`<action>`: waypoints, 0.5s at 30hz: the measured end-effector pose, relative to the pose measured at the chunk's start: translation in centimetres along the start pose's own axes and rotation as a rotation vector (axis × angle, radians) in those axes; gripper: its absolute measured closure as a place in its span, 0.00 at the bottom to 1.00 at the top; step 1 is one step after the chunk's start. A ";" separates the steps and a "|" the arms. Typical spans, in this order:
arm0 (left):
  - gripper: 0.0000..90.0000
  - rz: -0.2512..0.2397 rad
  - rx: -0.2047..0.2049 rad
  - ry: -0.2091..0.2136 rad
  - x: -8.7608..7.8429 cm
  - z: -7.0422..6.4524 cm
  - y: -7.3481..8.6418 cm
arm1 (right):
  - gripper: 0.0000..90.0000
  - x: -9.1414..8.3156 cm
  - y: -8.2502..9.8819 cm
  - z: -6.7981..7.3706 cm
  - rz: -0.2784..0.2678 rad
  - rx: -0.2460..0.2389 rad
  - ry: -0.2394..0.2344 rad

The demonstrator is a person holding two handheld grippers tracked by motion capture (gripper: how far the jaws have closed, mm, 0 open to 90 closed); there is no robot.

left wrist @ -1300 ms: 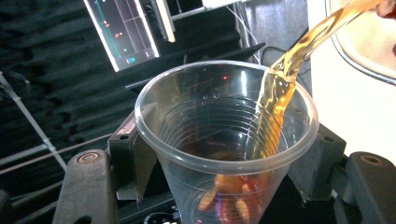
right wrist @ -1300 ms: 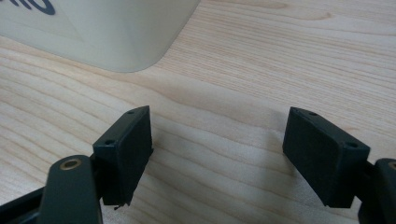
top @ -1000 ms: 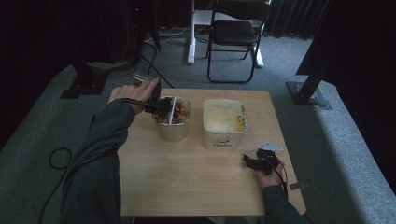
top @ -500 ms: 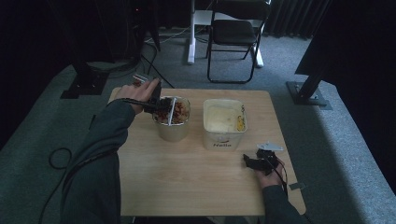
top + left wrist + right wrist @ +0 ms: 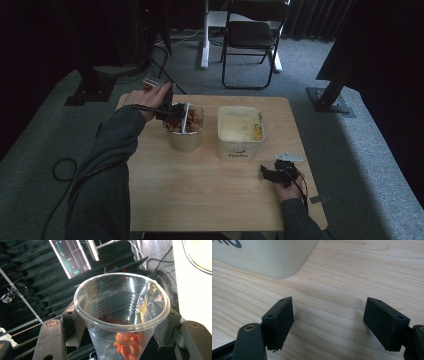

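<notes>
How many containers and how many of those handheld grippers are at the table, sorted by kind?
Clear plastic cups: 1
Metal tins: 1
White tubs: 1
Grippers, left and right: 2
Total: 5

On the surface (image 5: 200, 200) two containers stand side by side toward the far half: a round tub (image 5: 183, 132) on the left and a square tub (image 5: 240, 131) just to its right, near but apart. The left tool (image 5: 167, 110) comes in from the left, holding a clear cup (image 5: 122, 315) tilted over the round tub's rim. The right tool (image 5: 274, 172) rests on the surface near the front right, before the square tub. A chair (image 5: 252, 37) stands on the floor behind the surface.
</notes>
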State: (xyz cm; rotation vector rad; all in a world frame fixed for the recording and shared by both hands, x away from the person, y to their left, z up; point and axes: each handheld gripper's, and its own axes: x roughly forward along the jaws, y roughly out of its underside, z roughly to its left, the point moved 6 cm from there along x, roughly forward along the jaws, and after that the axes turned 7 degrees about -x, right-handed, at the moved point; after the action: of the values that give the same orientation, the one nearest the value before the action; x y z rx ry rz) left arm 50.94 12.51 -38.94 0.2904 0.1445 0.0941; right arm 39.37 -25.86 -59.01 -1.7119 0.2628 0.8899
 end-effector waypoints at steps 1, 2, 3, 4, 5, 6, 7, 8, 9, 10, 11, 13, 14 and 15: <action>0.42 -0.001 -0.007 0.007 0.0 0.0 -0.1 | 0.26 0.0 0.0 0.0 0.000 0.000 0.000; 0.42 0.010 0.007 0.002 0.1 0.0 -0.1 | 0.26 0.0 0.0 0.0 0.000 0.000 0.000; 0.42 0.004 0.022 -0.003 0.1 -0.1 -0.1 | 0.26 0.0 0.0 0.0 0.000 0.000 0.000; 0.42 0.012 0.027 0.013 0.1 -0.2 -0.2 | 0.26 0.0 0.0 0.0 0.000 0.000 0.000; 0.42 0.012 0.036 0.002 0.1 -0.2 -0.2 | 0.26 0.0 0.0 0.0 0.000 0.000 0.000; 0.42 0.012 0.025 0.015 0.1 -0.3 -0.2 | 0.26 0.0 0.0 0.0 0.000 0.000 0.000; 0.42 0.019 0.032 0.011 0.1 -0.3 -0.2 | 0.26 0.0 0.0 0.0 0.000 0.000 0.000; 0.42 0.019 0.032 0.011 0.1 -0.3 -0.2 | 0.26 0.0 0.0 0.0 0.000 0.000 0.000; 0.42 0.006 0.024 0.012 -0.1 -0.2 -0.3 | 0.26 0.0 0.0 0.0 0.000 0.000 0.000; 0.42 0.016 0.029 0.009 0.0 -0.1 -0.3 | 0.26 0.0 0.0 0.0 0.000 0.000 0.000; 0.42 0.010 0.033 0.003 -0.1 -0.1 -0.3 | 0.26 0.0 0.0 0.0 0.001 0.001 0.000; 0.42 0.012 0.042 -0.005 -0.1 0.0 -0.3 | 0.26 0.0 0.0 0.0 0.000 0.000 0.000; 0.42 0.001 0.032 0.000 -0.2 0.0 -0.4 | 0.26 0.0 0.0 0.0 0.001 0.001 0.000; 0.42 0.010 0.027 0.003 -0.1 0.1 -0.3 | 0.26 0.0 0.0 0.0 0.001 0.001 0.000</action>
State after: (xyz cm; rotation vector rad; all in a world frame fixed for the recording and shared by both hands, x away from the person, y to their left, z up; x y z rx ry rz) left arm 50.86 12.20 -38.95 0.3183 0.1479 0.1028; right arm 39.36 -25.86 -59.01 -1.7108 0.2636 0.8903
